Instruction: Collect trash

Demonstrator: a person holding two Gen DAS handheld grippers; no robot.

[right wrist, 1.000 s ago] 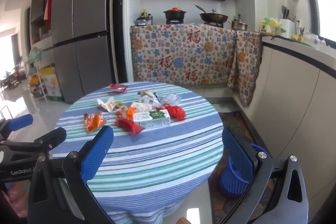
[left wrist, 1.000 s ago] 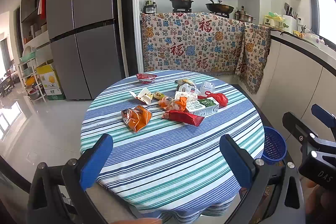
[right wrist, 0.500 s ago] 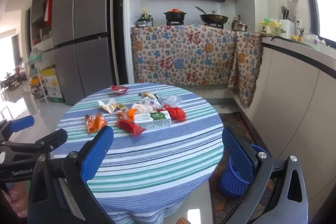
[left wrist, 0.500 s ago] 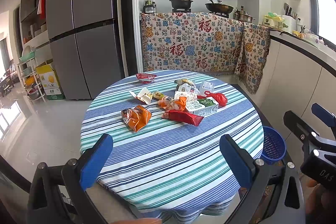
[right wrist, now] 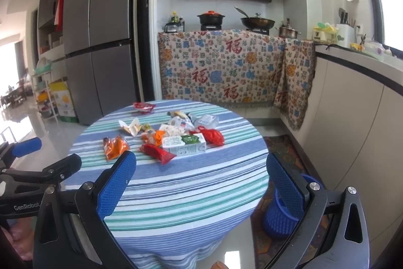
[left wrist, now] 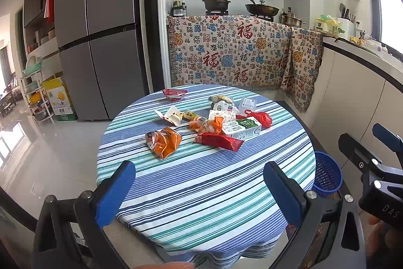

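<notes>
Hardly anything has shifted over the last second: both views sit a touch nearer the desk, and the trash lies where it lay. From the left wrist, the left hand-held gripper [left wrist: 199, 190] hangs spread wide and empty over the near edge of the striped desk [left wrist: 201, 193]; an orange wrapper [left wrist: 163, 141], a red packet [left wrist: 217, 141] and a green-and-white carton [left wrist: 241, 128] lie clustered mid-desk, with a blue basket [left wrist: 327, 174] on the floor to the right. From the right wrist, the right hand-held gripper [right wrist: 201, 187] is likewise spread and empty, the carton [right wrist: 185, 144] beyond it and the basket [right wrist: 279, 221] low on the right.
</notes>
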